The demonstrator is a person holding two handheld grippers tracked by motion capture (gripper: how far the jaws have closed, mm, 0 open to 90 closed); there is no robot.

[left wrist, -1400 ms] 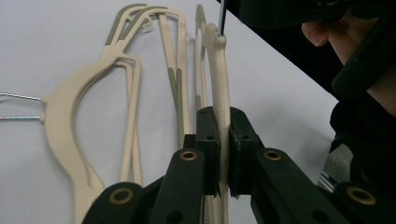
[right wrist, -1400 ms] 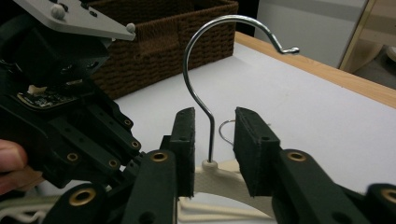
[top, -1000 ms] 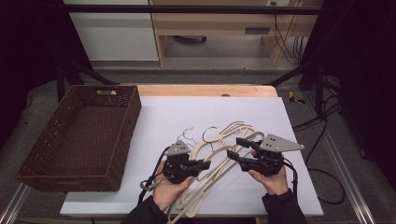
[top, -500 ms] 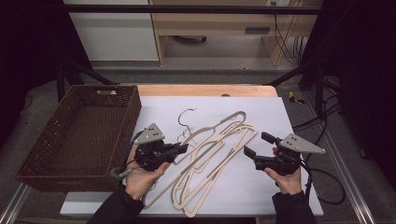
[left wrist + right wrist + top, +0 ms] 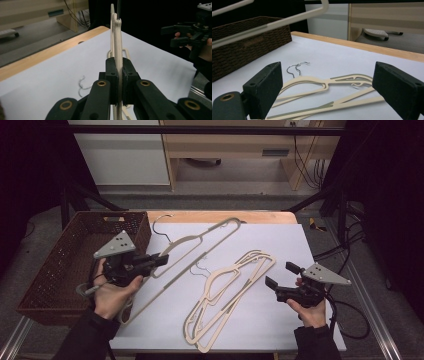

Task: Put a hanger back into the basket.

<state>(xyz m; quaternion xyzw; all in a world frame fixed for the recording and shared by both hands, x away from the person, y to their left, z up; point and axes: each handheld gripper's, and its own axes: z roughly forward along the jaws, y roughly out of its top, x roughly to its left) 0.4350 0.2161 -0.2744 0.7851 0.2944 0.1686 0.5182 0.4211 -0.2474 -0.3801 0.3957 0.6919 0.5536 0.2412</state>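
Covering my table (image 5: 280, 245) is a smooth white sheet, with a dark woven rectangular basket (image 5: 60, 265) at its left edge. Two cream wire-hooked hangers (image 5: 227, 295) lie stacked mid-table. My left gripper (image 5: 159, 261) clamps a third hanger (image 5: 200, 240), lifted; my right gripper (image 5: 278, 275) gapes empty.

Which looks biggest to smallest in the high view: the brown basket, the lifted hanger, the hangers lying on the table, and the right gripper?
1. The brown basket.
2 and 3. The lifted hanger, clamped in the left gripper, and the hangers lying on the table: too close to rank, since the lifted one sits nearer the camera.
4. The right gripper, open.
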